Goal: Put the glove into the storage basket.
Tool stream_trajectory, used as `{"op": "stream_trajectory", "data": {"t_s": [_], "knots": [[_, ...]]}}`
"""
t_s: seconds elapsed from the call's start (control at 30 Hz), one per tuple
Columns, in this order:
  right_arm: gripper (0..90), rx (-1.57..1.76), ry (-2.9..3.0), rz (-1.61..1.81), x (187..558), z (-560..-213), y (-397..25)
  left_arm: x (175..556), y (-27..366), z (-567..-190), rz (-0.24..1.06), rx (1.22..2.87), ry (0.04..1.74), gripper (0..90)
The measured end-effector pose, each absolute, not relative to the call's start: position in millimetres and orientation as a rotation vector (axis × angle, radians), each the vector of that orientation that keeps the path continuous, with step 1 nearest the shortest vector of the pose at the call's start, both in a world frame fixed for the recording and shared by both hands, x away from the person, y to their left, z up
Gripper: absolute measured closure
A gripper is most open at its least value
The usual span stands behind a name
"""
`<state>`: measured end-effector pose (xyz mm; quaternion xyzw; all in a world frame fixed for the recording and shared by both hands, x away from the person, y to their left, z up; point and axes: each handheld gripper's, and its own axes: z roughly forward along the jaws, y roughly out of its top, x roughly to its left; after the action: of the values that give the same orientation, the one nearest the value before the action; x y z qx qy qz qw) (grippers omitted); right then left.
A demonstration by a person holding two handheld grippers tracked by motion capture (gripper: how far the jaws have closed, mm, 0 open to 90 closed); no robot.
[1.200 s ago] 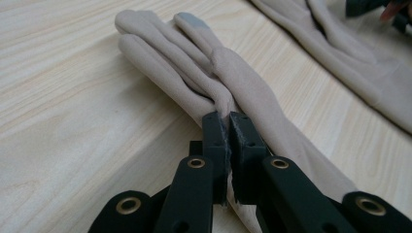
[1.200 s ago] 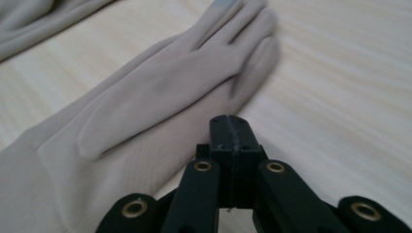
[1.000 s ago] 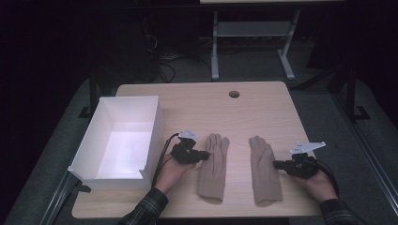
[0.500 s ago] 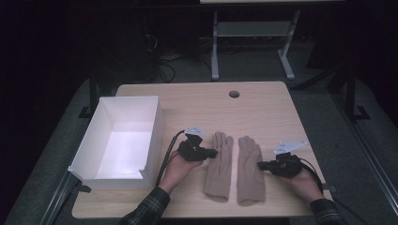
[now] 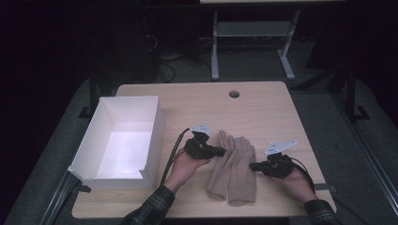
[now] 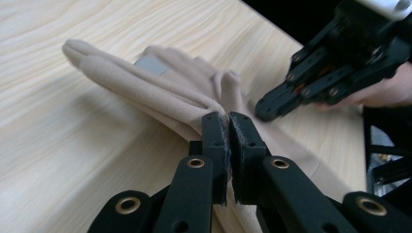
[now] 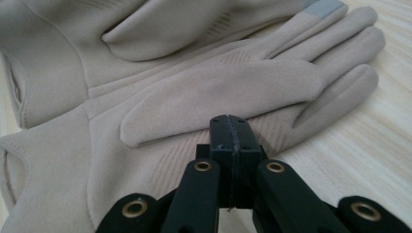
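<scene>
I see two beige gloves [image 5: 233, 168] lying side by side, touching, near the front of the table [image 5: 263, 112], right of a white box [image 5: 155, 136]. My left gripper [image 5: 220, 151] pinches the left glove's edge. My right gripper [image 5: 253, 165] has its jaws pressed together at the right glove's edge.

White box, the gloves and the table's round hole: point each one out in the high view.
White box [image 5: 155, 136], high view, on its right wall.
Gloves [image 5: 240, 164], high view, on the palm of the right-hand one, where the pair lies side by side.
Round hole [image 5: 234, 94], high view, on its middle, near the table's far edge.
</scene>
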<state>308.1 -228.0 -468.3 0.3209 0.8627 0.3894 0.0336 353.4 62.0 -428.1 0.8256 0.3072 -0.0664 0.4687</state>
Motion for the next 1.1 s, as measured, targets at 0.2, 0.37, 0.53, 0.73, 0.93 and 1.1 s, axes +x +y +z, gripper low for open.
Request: {"op": "stream_trajectory", "data": {"t_s": [0.2, 0.37, 0.53, 0.73, 0.93, 1.1], "knots": [[90.0, 0.973, 2.666, 1.210, 309.4, -469.0, -219.8, 354.3, 44.1, -426.5, -0.193, 2.025, 0.714, 85.5], [90.0, 0.930, 2.686, 1.214, 309.1, -470.6, -204.5, 354.3, 29.4, -427.0, -0.199, 2.030, 0.684, 85.8], [90.0, 0.909, 2.695, 1.222, 309.0, -471.1, -191.2, 353.7, 16.2, -435.4, -0.219, 2.041, 0.686, 86.1], [89.9, 0.908, 2.683, 1.229, 307.6, -466.4, -199.5, 348.3, 9.4, -440.1, -0.252, 2.035, 0.671, 79.4], [80.2, 0.978, 2.627, 1.219, 308.7, -460.1, -229.0, 339.1, 9.1, -436.5, -0.216, 2.068, 0.642, 79.3], [58.8, 1.081, 2.494, 1.184, 311.5, -458.4, -256.9, 327.3, -0.4, -450.0, -0.247, 2.125, 0.624, 85.6]]}}
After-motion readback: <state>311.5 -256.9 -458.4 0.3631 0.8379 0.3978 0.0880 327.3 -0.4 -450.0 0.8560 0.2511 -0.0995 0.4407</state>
